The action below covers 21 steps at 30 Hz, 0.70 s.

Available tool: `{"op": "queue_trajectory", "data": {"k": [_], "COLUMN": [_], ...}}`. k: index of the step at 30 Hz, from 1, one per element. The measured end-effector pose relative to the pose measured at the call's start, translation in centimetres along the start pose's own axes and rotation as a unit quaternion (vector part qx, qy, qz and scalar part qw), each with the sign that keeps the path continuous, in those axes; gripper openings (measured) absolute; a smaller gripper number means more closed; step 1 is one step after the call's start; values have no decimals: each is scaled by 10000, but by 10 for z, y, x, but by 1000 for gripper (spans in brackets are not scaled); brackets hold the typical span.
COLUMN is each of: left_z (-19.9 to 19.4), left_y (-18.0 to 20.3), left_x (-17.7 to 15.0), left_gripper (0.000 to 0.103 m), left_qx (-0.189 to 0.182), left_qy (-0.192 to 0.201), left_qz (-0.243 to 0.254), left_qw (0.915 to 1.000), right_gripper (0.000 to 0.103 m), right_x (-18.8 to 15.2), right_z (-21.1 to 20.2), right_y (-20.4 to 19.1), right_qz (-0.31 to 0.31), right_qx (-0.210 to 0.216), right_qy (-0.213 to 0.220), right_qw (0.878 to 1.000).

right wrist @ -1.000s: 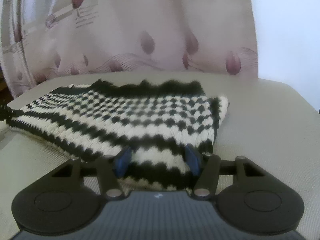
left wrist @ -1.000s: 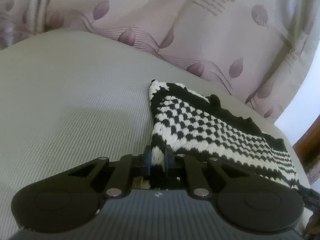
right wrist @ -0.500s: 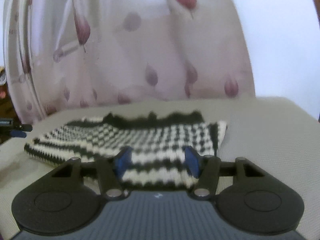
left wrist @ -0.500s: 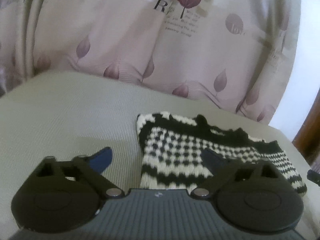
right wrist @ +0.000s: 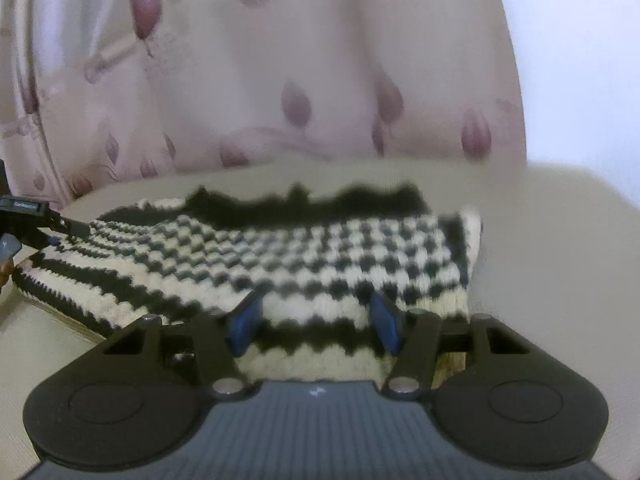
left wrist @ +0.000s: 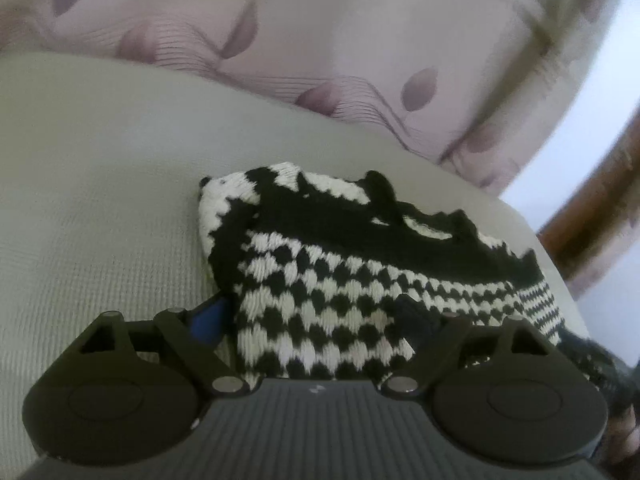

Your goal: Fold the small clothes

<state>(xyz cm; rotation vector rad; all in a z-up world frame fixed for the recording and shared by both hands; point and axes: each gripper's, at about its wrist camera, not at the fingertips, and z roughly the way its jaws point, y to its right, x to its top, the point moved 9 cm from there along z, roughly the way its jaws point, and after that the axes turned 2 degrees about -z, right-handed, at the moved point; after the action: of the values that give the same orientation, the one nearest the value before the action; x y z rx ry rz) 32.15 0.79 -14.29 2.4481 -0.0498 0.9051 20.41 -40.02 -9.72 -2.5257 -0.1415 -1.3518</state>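
Jaws of the left gripper (left wrist: 316, 316) are closing around a corner of the knitted garment (left wrist: 360, 264), pads not pressing (black-and-white check); right gripper (right wrist: 316, 320) straddles its near edge, grip unclear. It lies folded on the grey cushion (left wrist: 100, 200), curtain (left wrist: 320, 20) beyond.

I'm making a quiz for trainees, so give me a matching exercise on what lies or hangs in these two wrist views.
Things:
1. knitted garment
2. cushion
3. curtain
4. gripper pads

Descriptions:
A. pale pink with purple leaves
B. blue
C. black and white checks
D. plain grey-green

Pairs: 1-C, 2-D, 3-A, 4-B
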Motion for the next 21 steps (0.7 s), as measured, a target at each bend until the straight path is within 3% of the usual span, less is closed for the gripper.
{"op": "queue_trajectory", "data": {"k": [1,2,3,4,7,15,21], "left_z": [2,3,5,7,8,7,6], "left_y": [0,-1,-1,-3,-2,15,16], "left_x": [2,3,4,4,3,-8,-9], "left_gripper": [77,63,41,32,30,32,32], "left_qx": [-38,-29,-10,-19,-86,499,563], "left_qy": [6,4,-13,-45,9,505,562], "left_qz": [90,189,300,403,592,1506,1571], "left_qw": [10000,9998,9995,9992,9982,9860,9844], "right_gripper": [58,58,58,59,62,65,71], "right_x": [-1,-1,-2,-2,-3,-3,-5], "right_z": [0,1,1,2,4,6,9], "right_y": [1,2,1,0,-4,-6,-12], "right_qz": [42,71,61,27,-125,-192,-407], "right_qx": [21,26,18,2,-66,-100,-184], "right_qy": [-12,-34,-43,-56,-132,-186,-275], "right_qw": [10000,10000,10000,10000,9998,9996,9986]}}
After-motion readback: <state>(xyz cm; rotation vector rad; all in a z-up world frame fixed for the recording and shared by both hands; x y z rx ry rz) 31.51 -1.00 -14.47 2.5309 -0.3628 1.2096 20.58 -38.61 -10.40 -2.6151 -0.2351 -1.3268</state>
